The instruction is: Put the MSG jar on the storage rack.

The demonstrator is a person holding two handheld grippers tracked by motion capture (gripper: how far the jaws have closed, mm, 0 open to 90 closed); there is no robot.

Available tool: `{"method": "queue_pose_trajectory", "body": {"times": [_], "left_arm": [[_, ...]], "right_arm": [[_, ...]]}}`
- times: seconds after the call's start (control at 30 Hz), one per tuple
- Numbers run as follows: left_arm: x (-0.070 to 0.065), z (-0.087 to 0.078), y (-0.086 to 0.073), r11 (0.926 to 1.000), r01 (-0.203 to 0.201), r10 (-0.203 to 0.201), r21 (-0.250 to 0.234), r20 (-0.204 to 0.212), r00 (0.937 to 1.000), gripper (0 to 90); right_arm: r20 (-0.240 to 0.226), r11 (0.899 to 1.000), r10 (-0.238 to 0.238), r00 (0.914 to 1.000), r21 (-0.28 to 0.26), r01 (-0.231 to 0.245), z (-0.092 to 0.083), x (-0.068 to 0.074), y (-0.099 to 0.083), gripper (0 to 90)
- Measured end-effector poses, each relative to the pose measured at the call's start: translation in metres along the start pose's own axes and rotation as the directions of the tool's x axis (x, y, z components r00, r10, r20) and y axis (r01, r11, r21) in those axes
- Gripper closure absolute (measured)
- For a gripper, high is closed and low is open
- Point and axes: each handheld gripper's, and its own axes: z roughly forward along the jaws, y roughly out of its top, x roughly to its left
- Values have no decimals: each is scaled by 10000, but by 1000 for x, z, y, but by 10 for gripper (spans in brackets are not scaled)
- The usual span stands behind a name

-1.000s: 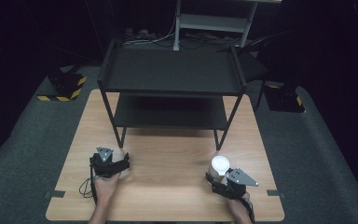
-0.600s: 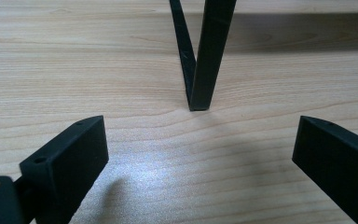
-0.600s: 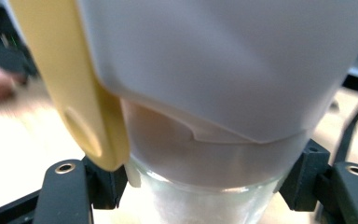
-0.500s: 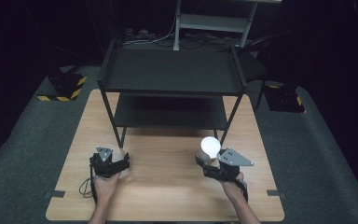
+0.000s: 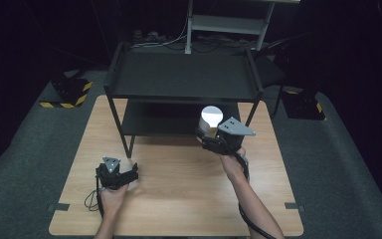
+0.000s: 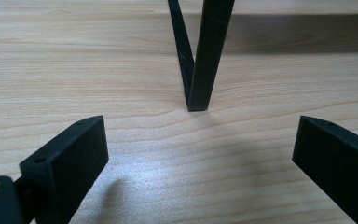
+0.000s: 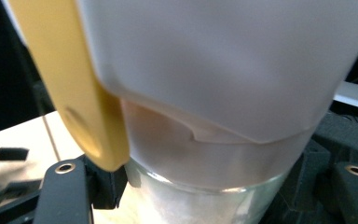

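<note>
Left gripper low over table, jaws apart, empty. Right gripper clamped on white-lidded cup, cup raised off table, in front of black shelf rack. Pickup done; placing, likely on rack, not yet done.

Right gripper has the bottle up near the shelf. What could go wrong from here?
1. The right gripper holds the bottle low on its body, so the taller white-capped top could tip or slip.
2. The bottle hangs close to the front edge of the shelf; it might clip that edge or the post.
3. The yellow strap hangs loose and may snag.
</note>
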Motion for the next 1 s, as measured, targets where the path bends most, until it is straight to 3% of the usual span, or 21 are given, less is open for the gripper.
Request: {"method": "queue_pose_trajectory", "body": {"times": [0.57,0.73,0.87,1.0], "left_arm": [[0,0,0,10000,-4,4,21,1,10000,35],[-2,1,1,9999,-90,91,99,-60,9999,35],[-2,1,2,9999,-90,91,111,-91,9999,35],[-2,1,2,9999,-81,82,116,-103,9999,35]], "right_arm": [[961,9986,445,9944,226,-469,40,-15,16,303],[918,9995,276,9954,124,-289,44,-18,12,303],[852,9988,490,9952,-15,-491,45,-20,9,302],[850,9992,399,9956,-44,-396,44,-19,8,301]]}}
